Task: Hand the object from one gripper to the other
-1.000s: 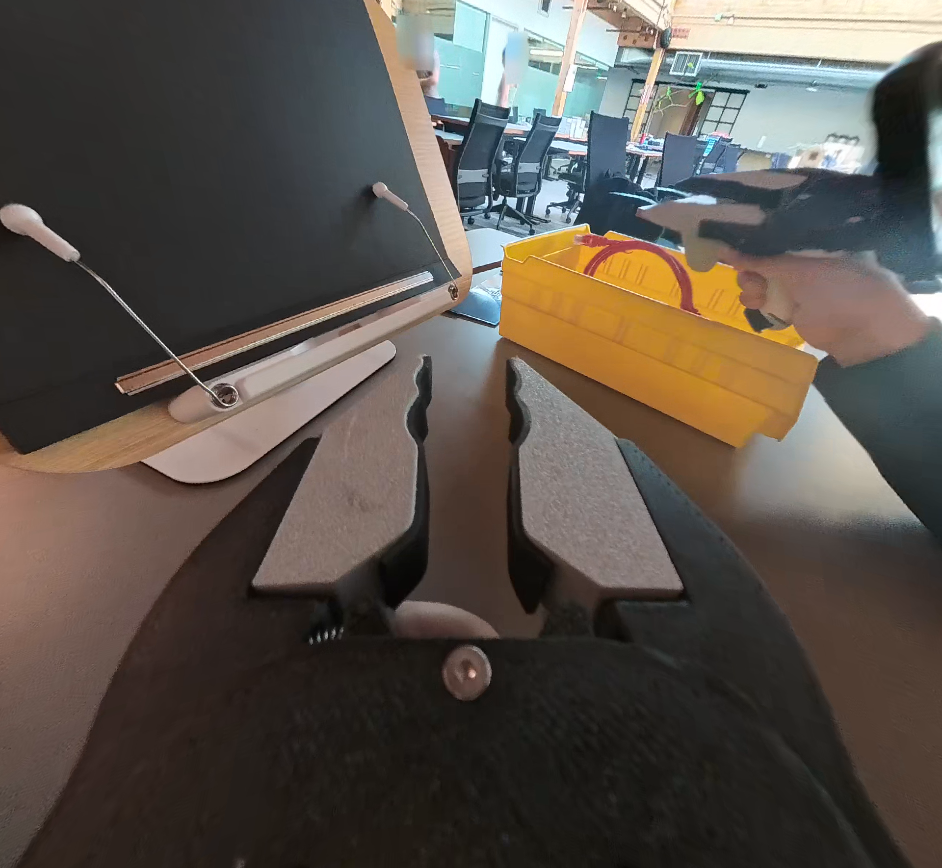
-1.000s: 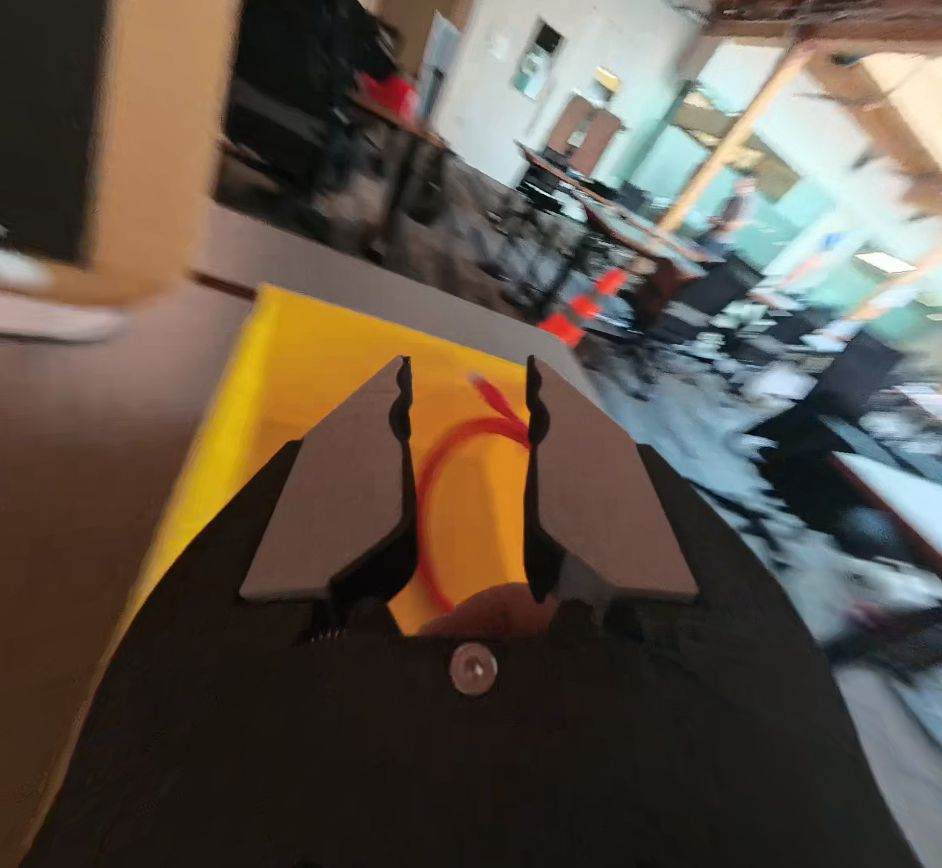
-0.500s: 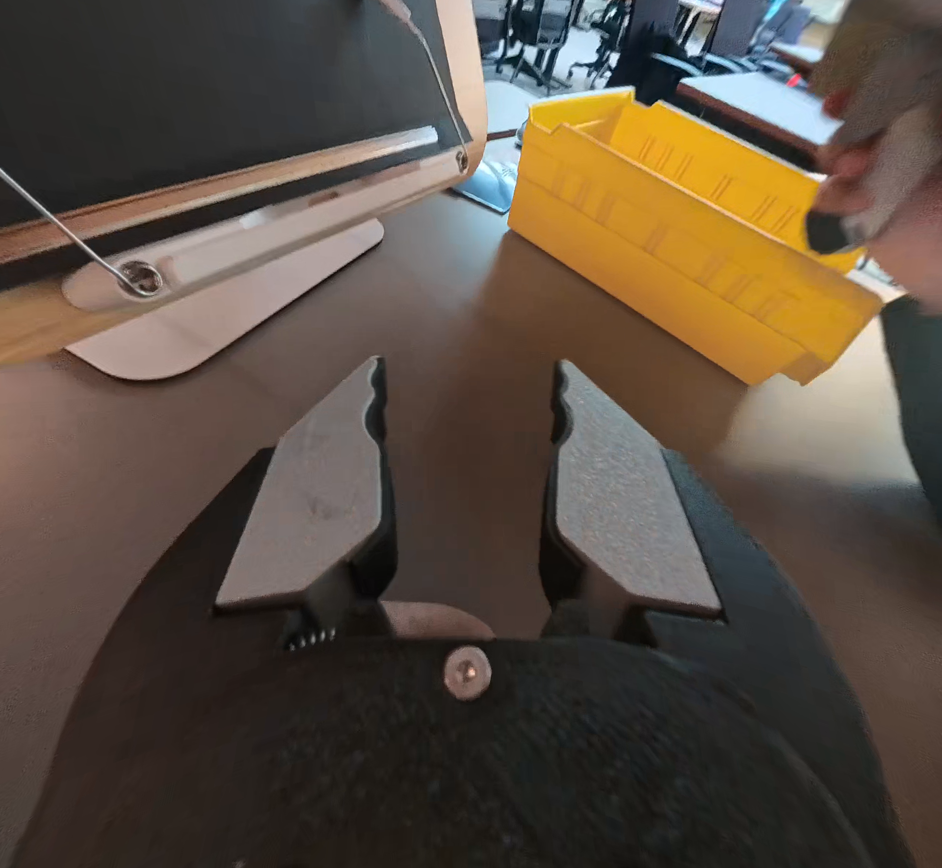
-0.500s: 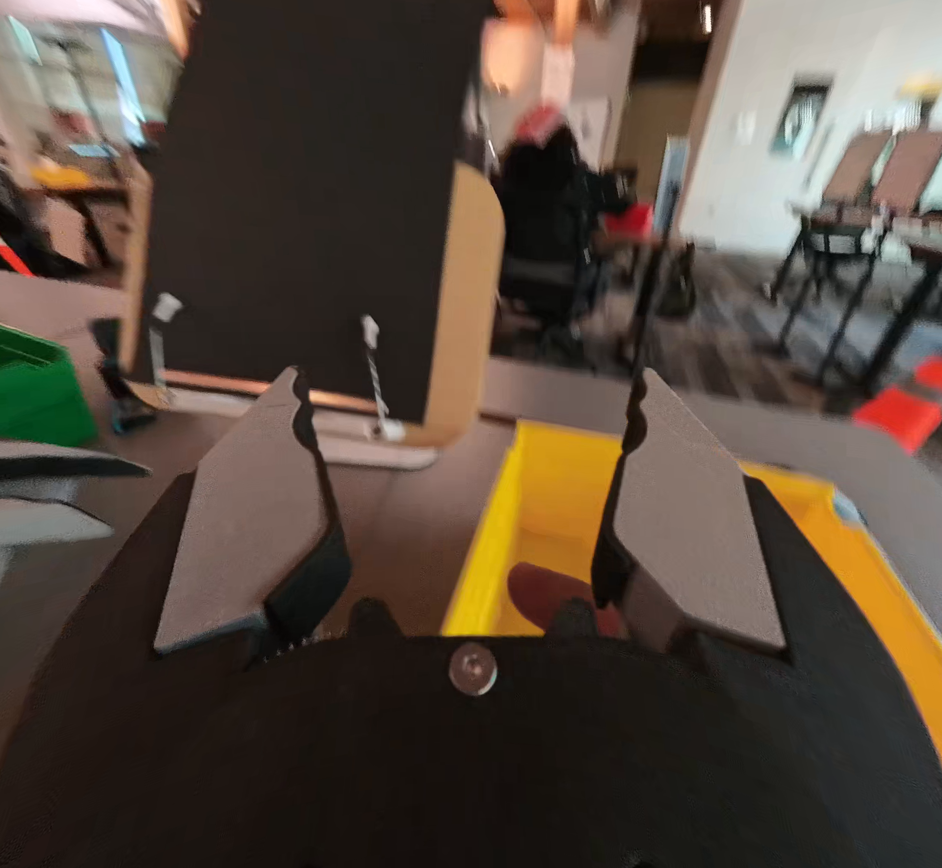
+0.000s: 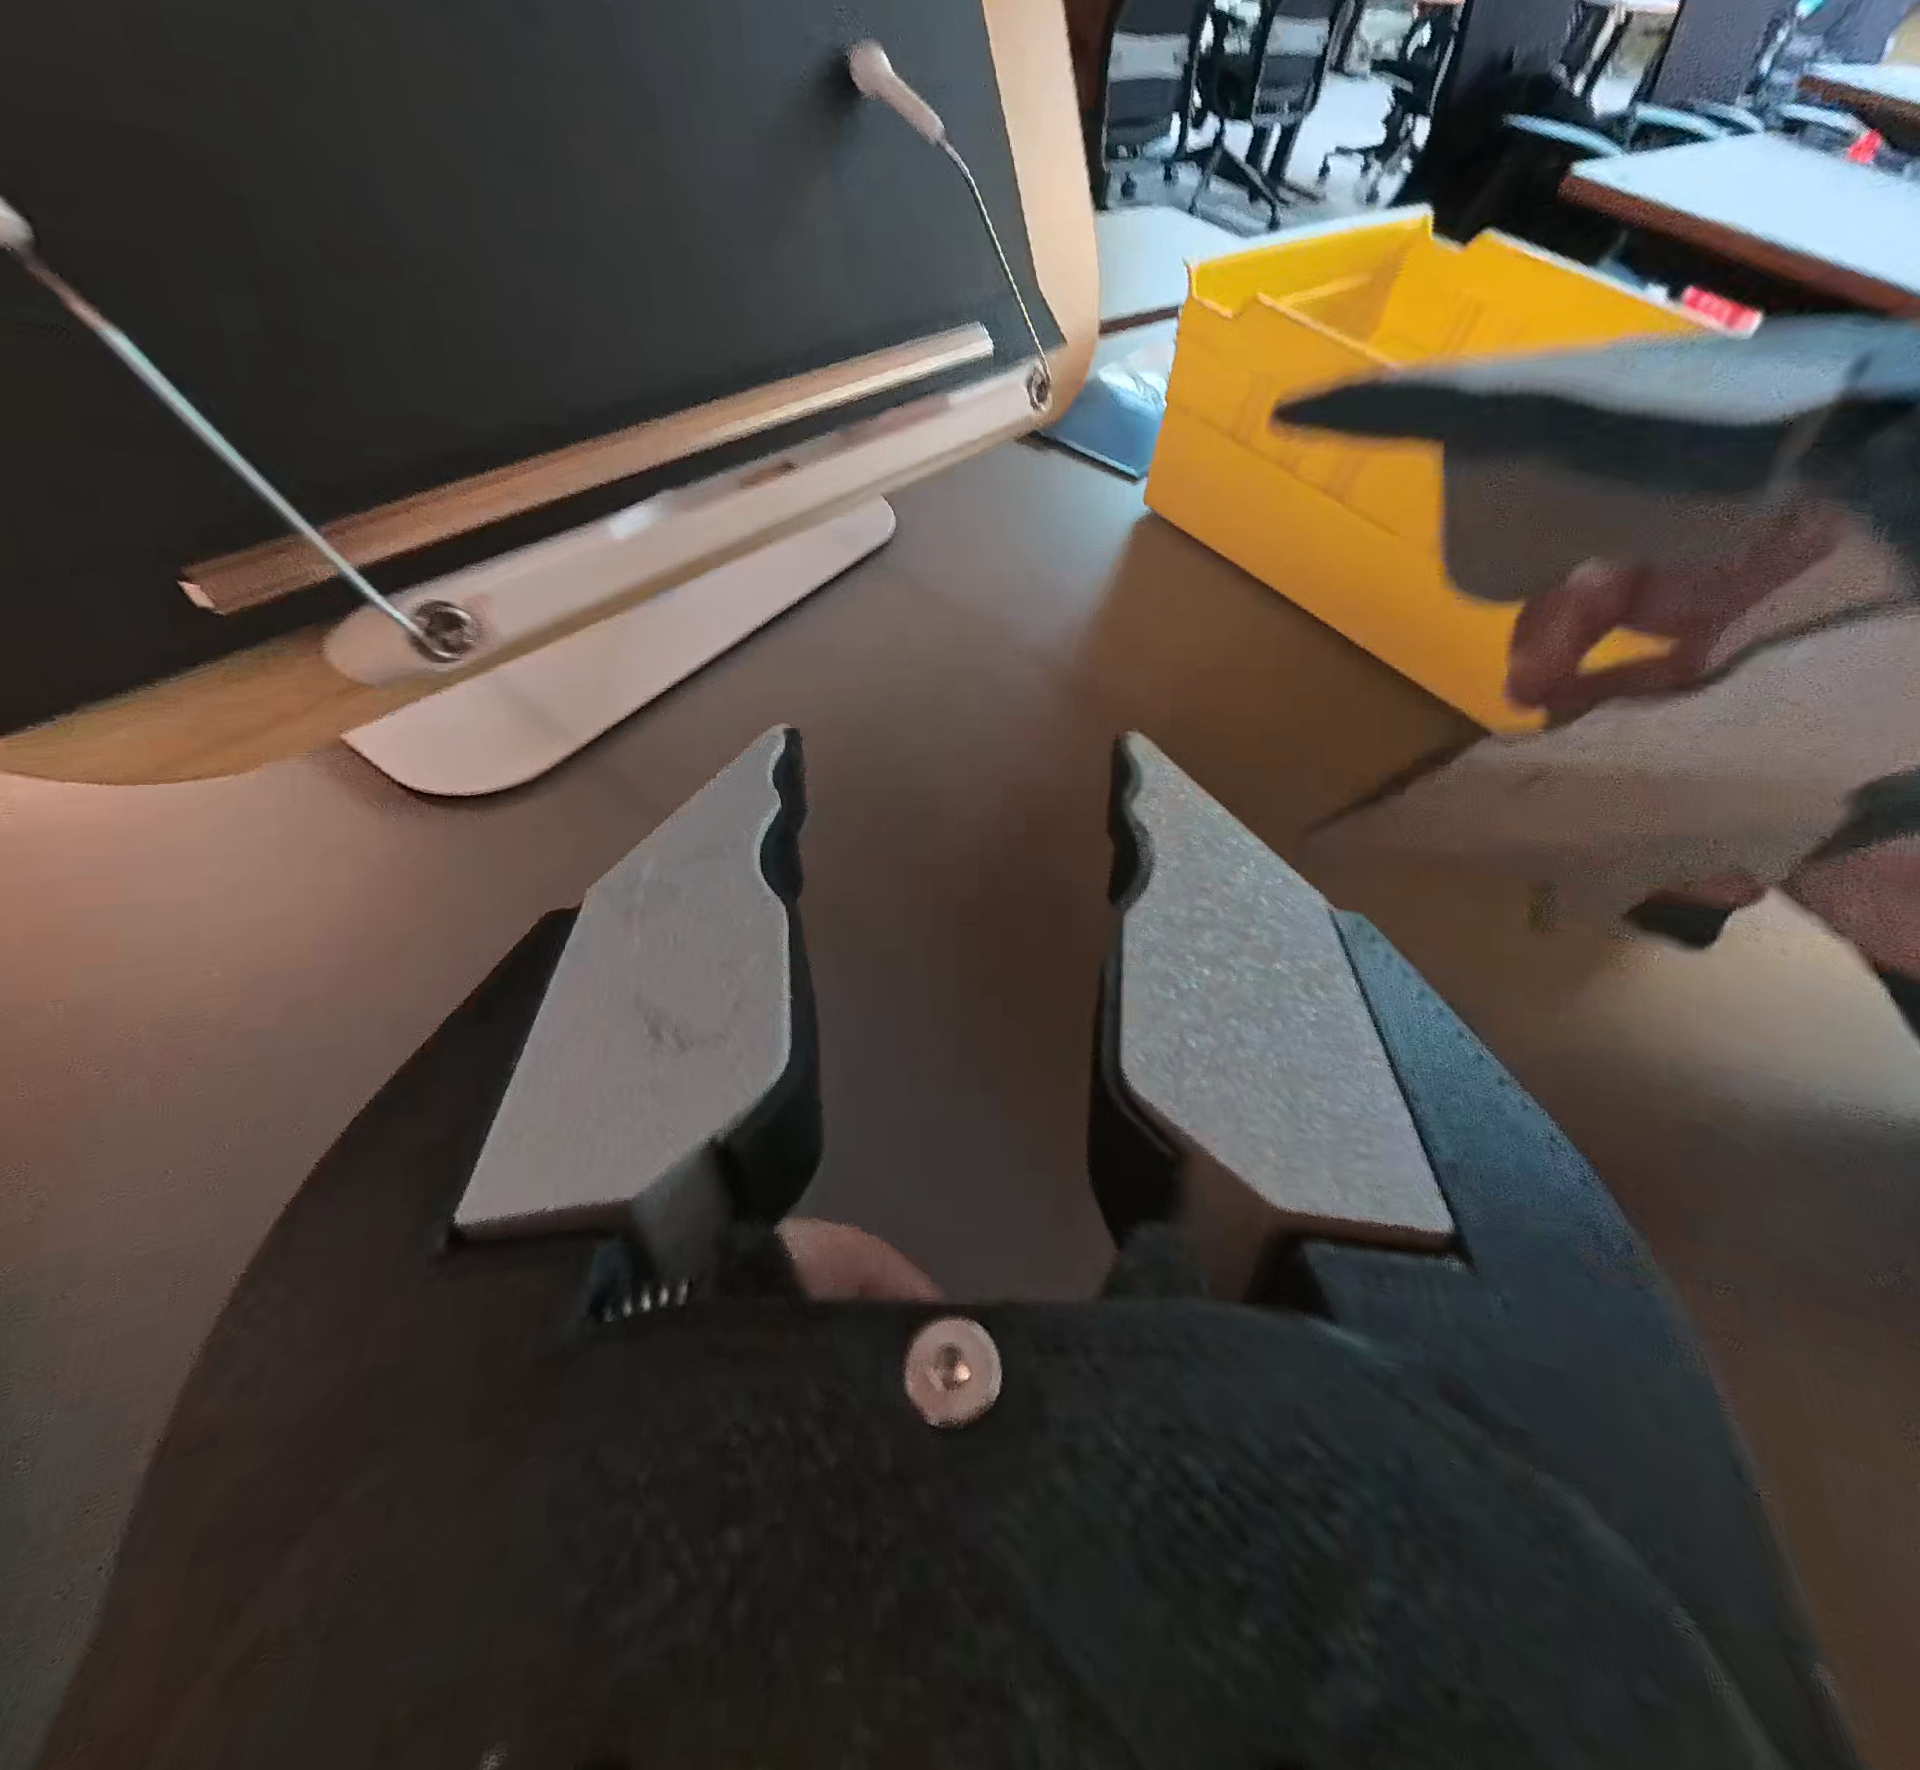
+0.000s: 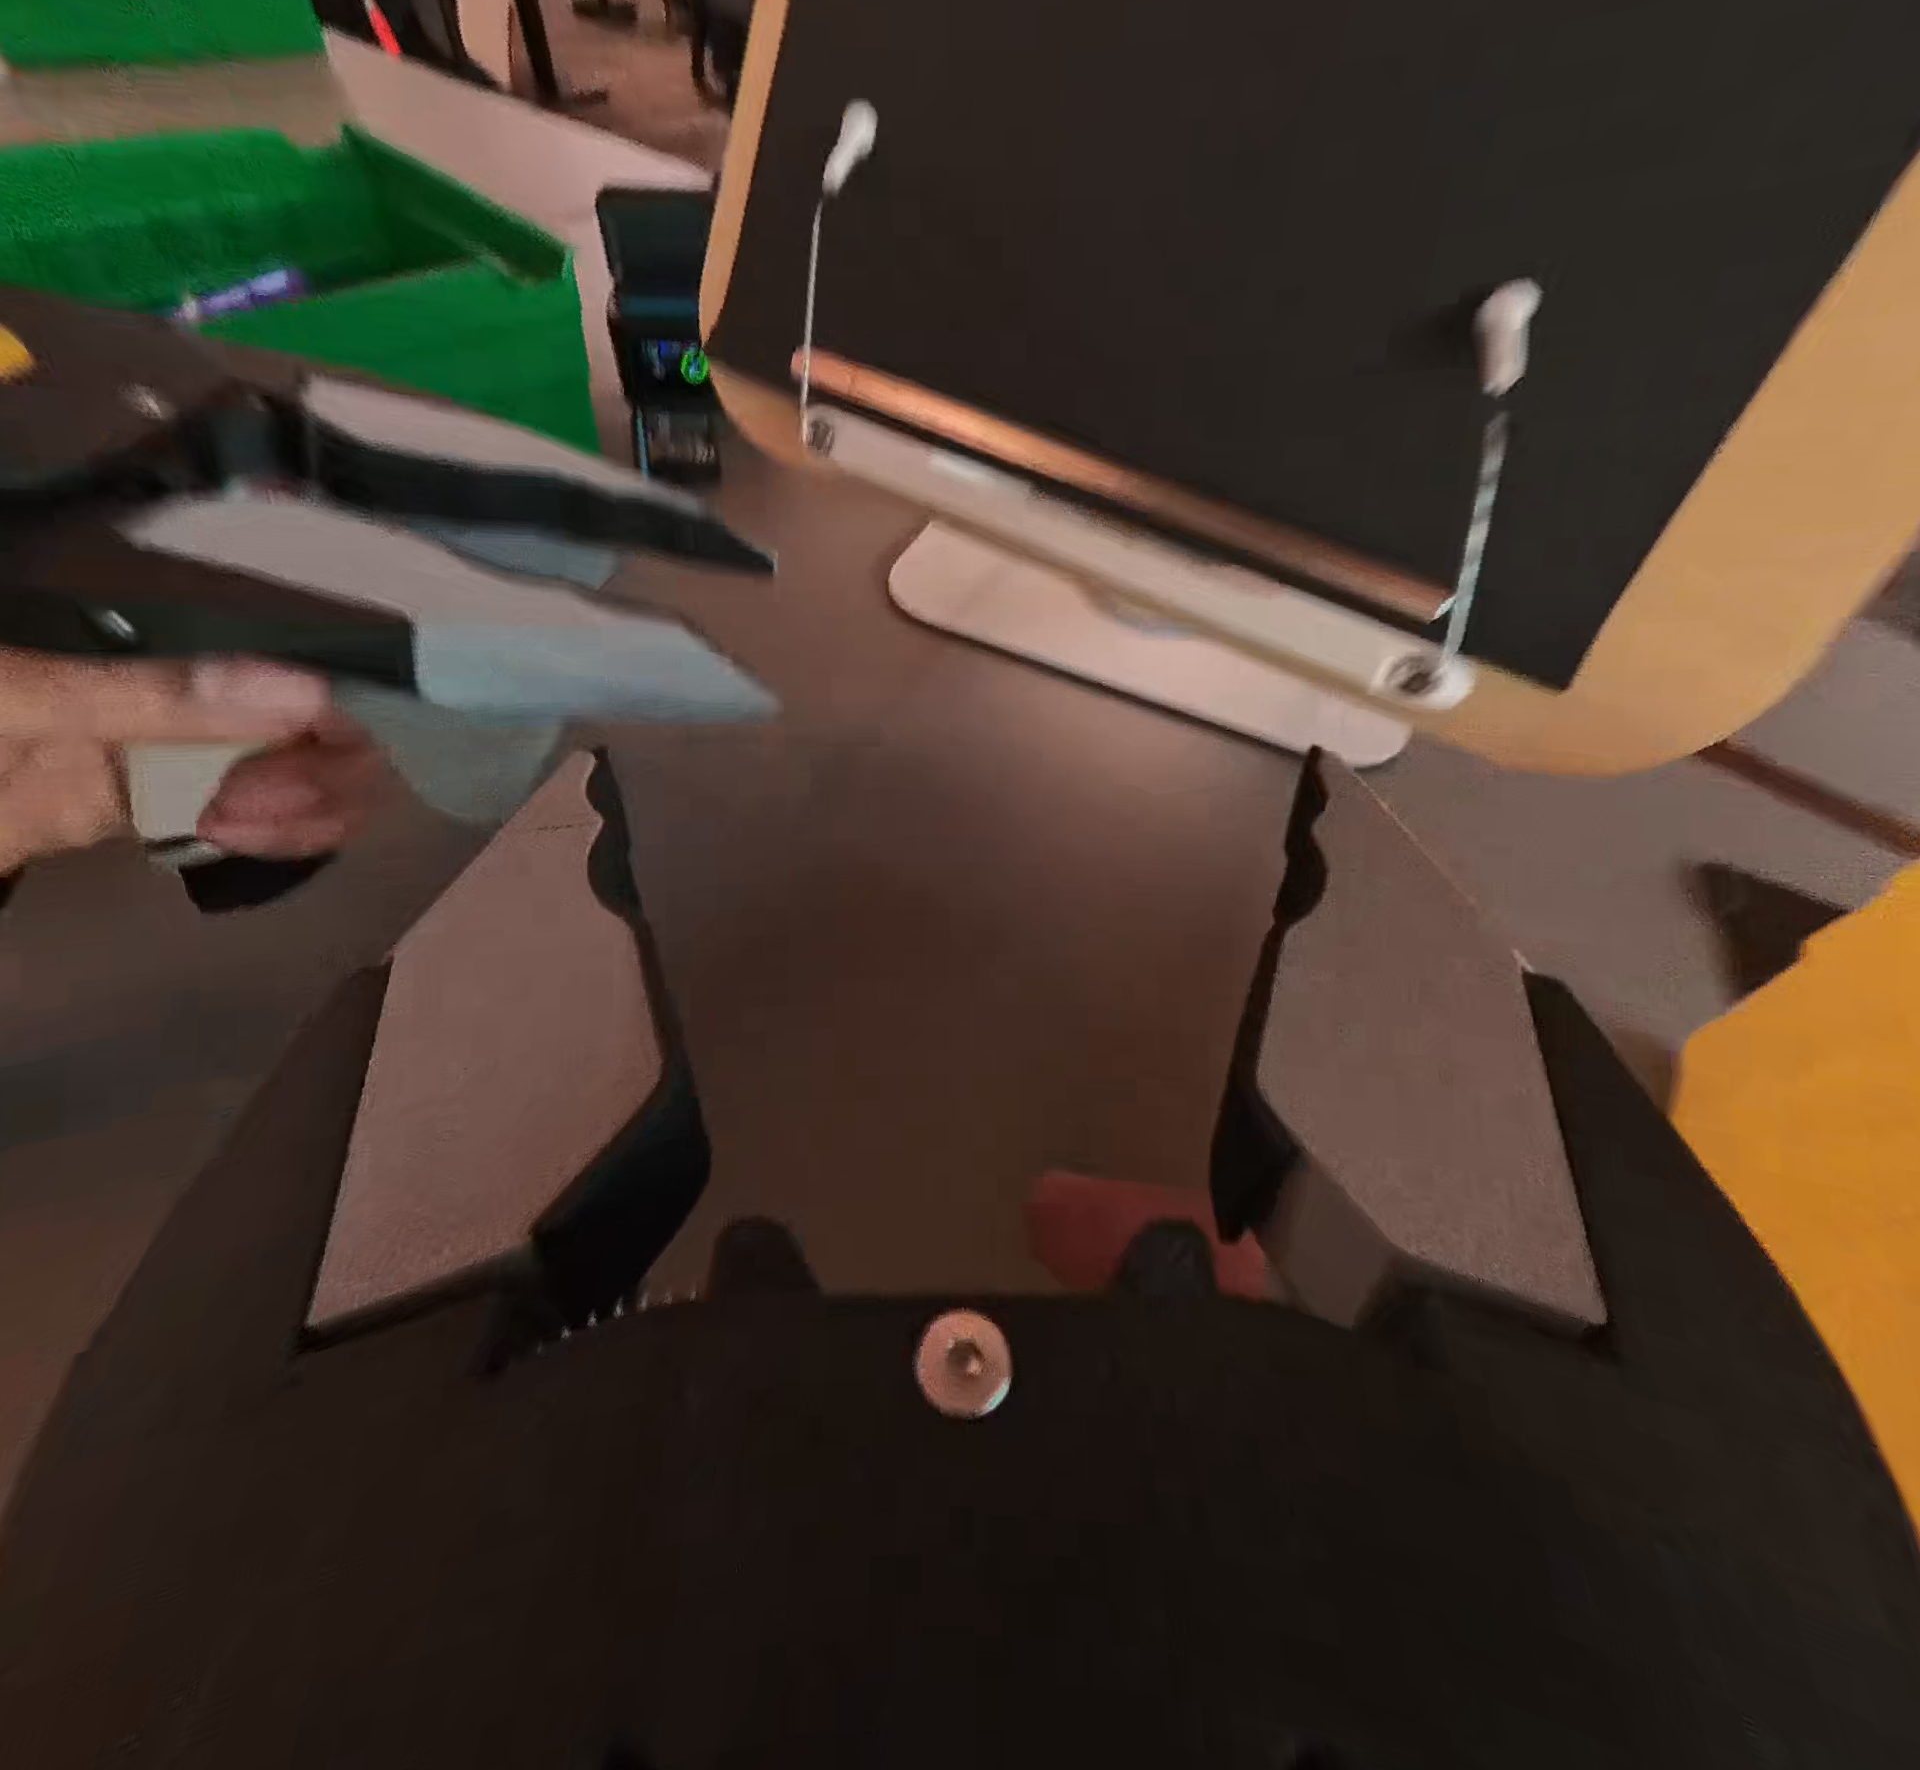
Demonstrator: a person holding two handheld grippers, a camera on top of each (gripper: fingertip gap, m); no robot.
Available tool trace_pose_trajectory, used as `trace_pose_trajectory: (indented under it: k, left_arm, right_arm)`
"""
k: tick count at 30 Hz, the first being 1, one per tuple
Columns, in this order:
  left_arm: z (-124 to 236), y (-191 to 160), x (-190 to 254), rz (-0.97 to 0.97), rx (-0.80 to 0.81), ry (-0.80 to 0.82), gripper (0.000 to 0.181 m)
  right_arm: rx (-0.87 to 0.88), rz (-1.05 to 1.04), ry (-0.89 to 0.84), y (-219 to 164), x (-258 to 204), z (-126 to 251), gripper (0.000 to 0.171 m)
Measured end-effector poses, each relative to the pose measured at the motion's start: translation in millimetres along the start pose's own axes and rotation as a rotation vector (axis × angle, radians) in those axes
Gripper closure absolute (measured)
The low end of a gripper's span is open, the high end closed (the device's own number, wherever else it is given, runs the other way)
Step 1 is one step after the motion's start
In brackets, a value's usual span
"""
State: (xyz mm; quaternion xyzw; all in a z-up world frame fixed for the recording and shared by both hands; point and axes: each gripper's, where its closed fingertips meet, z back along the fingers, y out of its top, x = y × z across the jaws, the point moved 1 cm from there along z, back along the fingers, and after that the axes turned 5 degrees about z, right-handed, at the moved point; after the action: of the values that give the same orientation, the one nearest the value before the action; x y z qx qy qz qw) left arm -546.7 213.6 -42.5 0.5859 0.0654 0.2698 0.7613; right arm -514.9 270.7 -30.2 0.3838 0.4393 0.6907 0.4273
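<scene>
My left gripper [image 5: 956, 764] is open and empty, low over the dark brown table [image 5: 987, 608]. My right gripper [image 6: 954, 785] is wide open and empty, also over the table, and faces the book stand. Each gripper shows in the other's view: the right one [image 5: 1351, 421] is blurred, in front of the yellow bin [image 5: 1288, 473]; the left one [image 6: 764, 634] comes in from the left, with a hand on its grip. Neither gripper holds an object. The part of the yellow bin's inside that shows holds nothing I can make out.
A wooden book stand with a black board [image 5: 468, 162] stands at the back, also in the right wrist view [image 6: 1299, 214]. A green bin [image 6: 395, 307] sits far left, with a small black device [image 6: 665, 370] beside it. The yellow bin's corner [image 6: 1808, 1149] is at the right.
The right gripper swung away from the yellow bin and its red cable to face the stand, and opened wide. The left gripper opened wider. The two grippers have come closer together.
</scene>
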Motion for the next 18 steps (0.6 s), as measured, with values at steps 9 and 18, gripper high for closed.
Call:
trace_pose_trajectory:
  k: [9, 18]
  left_arm:
    - [44, 23, -11, 0.042, 0.087, 0.108, 0.116]
    - [159, 76, -71, -0.024, 0.0, 0.224, 0.127]
  right_arm:
    - [-0.243, 0.037, 0.061, -66, -17, -41, 0.051]
    - [-0.266, 0.092, 0.085, -67, -27, -44, 0.05]
